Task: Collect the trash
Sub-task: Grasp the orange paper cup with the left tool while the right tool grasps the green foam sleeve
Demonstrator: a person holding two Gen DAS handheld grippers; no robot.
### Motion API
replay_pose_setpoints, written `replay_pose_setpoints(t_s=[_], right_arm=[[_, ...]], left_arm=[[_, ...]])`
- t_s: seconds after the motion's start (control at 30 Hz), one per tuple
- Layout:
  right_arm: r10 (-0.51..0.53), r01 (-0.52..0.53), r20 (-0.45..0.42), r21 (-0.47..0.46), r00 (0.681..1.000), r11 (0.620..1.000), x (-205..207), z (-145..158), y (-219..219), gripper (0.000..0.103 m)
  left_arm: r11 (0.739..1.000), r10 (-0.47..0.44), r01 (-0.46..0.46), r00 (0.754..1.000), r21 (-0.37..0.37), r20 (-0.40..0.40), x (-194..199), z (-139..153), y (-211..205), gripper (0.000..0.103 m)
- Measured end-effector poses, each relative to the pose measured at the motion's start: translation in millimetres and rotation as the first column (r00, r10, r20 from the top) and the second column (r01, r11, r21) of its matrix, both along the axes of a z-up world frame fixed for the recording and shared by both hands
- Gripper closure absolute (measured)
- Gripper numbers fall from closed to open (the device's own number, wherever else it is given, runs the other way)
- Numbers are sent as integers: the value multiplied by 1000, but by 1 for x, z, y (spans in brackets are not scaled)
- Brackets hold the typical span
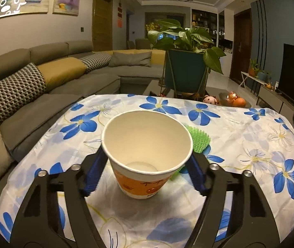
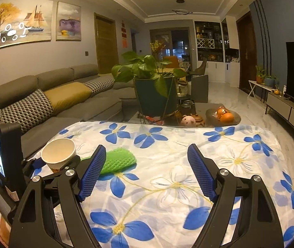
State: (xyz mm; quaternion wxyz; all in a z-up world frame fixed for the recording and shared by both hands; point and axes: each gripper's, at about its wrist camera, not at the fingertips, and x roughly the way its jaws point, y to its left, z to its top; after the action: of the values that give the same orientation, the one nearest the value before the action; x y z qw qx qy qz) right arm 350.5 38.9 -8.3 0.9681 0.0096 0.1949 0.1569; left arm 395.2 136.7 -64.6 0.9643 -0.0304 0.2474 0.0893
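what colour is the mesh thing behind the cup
Bright green foam mesh sleeve, lying on the floral tablecloth; clearest in the right wrist view.

Both wrist cameras look low across the floral-clothed desk (image 1: 239, 136) toward the sofa (image 1: 43, 86). The left view sits close on the paper cup (image 1: 147, 155). Both share the potted plant (image 2: 147, 76) at upper centre.

The paper cup (image 1: 147, 155) looked matt white inside, with a printed orange band outside. The tablecloth (image 2: 188, 155) was thin, creased cloth. The green foam net (image 2: 119, 160) was meshed. The fingers (image 2: 201, 173) carried ribbed blue pads.
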Motion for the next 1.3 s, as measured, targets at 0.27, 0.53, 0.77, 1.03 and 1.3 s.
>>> replay_pose_setpoints(t_s=[0.27,0.53,0.77,1.03,1.3], right_arm=[[29,-30,-32,-16,999,999,11,-8,18,26],[81,-85,-108,-33,991,996,33,-20,48,30],[123,-129,-201,-17,972,992,59,-43,83,31],[147,-165,-249,-57,957,985,68,-64,104,30],[186,-226,-271,-124,944,966,65,-67,122,30]], left_arm=[[999,5,-4,999,-33,46,-8,3,5,42],[997,76,-73,993,-34,92,-30,22,26,43],[987,156,-149,979,-62,129,-45,33,57,43],[989,140,-133,981,-64,131,-51,32,66,43],[988,132,-121,983,-95,126,-57,30,70,43]])
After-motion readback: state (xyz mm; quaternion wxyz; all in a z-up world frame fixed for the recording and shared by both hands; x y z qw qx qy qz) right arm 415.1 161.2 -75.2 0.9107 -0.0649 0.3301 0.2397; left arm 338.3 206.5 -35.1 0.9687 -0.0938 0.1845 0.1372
